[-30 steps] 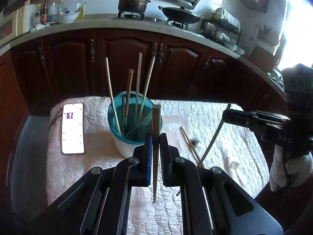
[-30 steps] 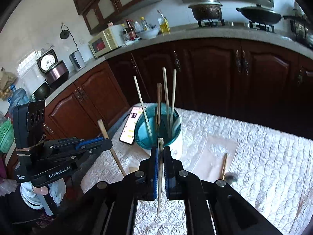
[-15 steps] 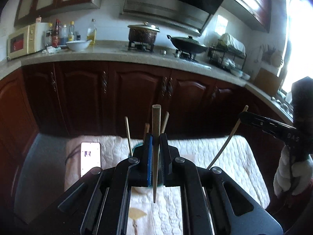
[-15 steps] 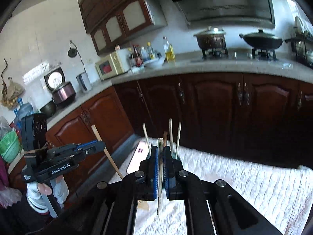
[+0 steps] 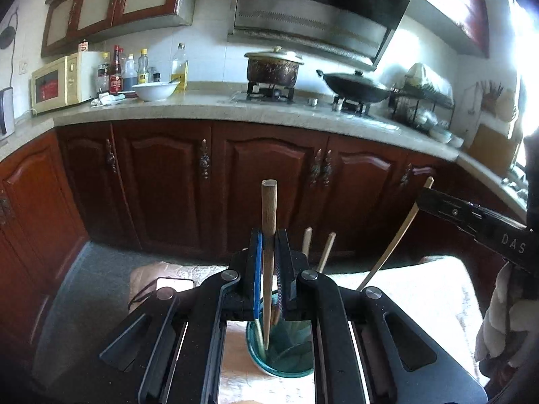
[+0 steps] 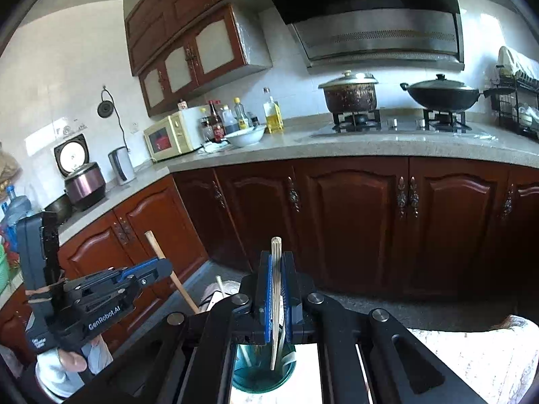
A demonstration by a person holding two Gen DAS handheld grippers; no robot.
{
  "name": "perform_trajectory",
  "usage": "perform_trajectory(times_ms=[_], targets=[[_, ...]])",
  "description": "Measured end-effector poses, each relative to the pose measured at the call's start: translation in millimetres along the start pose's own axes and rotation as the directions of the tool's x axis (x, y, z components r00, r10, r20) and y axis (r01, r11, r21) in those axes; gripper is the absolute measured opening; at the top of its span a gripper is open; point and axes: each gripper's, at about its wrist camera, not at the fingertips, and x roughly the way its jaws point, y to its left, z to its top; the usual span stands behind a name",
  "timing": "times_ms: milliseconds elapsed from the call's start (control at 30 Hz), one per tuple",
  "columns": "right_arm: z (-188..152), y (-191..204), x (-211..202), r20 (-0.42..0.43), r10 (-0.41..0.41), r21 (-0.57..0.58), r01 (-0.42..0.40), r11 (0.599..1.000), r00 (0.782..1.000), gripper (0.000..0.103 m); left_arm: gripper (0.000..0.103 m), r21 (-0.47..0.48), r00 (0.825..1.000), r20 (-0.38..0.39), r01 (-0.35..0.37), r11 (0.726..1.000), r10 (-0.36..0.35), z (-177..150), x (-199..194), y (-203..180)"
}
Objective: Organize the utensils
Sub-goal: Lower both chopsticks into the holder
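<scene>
Left gripper: jaws clamped on a brown chopstick, which stands nearly upright.
Chopstick tip: hangs over the mouth of the teal cup.
Cup: stands on the quilted white cloth, other chopsticks poking out of it.
Right gripper: at the right edge, pinching a pale chopstick that slants down.
Phone: flat on the cloth, left of the cup.

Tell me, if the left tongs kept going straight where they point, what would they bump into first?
Probably the dark wooden cupboard doors under the counter. The left tongs, clamped on a chopstick, point over the teal cup below, though depth is hard to judge.
</scene>
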Motion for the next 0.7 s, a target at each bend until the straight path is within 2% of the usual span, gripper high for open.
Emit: perform_trajectory(times_ms=[467,700], targets=[[-44,-25,71,-0.153,0.028,0.073,-0.017,0.997,0.988,0.005,0.006,-0.002,0.992,-0.123,-0.013,1.000,0.013,-41,44,-5],[-60,-29,83,-0.187,0.032,0.086,-0.016,0.996,0.982,0.005,0.006,-0.013,0.989,-0.149,-0.020,1.000,0.018,-51,52,-6]])
